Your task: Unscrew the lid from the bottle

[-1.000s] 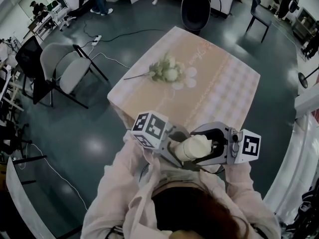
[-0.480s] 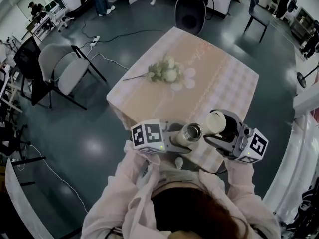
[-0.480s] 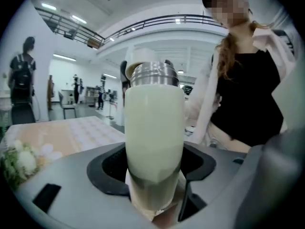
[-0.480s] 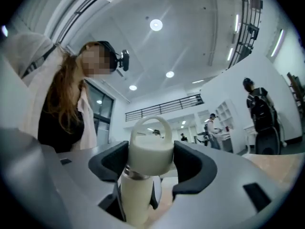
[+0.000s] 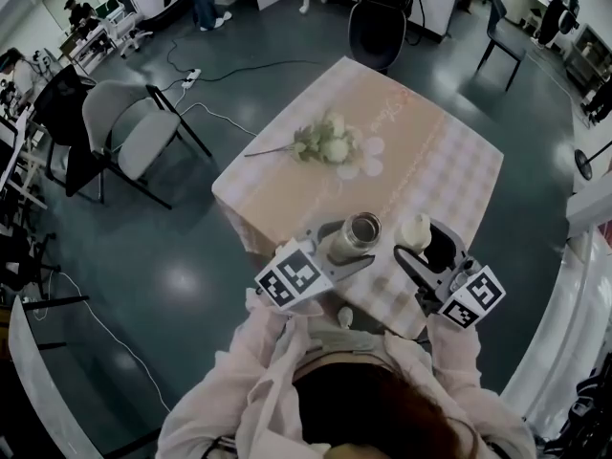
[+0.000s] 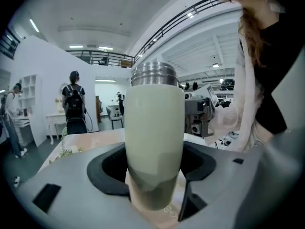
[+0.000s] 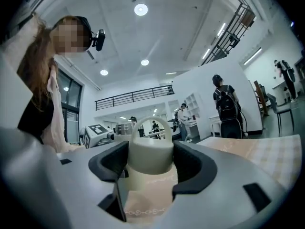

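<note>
Head view: at the table's (image 5: 449,161) near edge the left claw (image 5: 355,247) clamps the one bottle (image 5: 362,228), the right claw (image 5: 426,244) clamps the one lid (image 5: 416,229); one flower bunch (image 5: 330,142) lies farther.

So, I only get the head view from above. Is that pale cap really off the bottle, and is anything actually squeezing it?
Observer: Yes. In the right gripper view the lid sits between the right gripper's jaws, which press on both its sides.
Operator: What does it look like from the side?
Observer: It's a short cylinder with a thin loop handle arching over its top.
Operator: And the bottle?
Observer: The left gripper view shows the bottle upright, clamped in the left gripper's jaws. It has a pale green body and its steel neck is bare.
</note>
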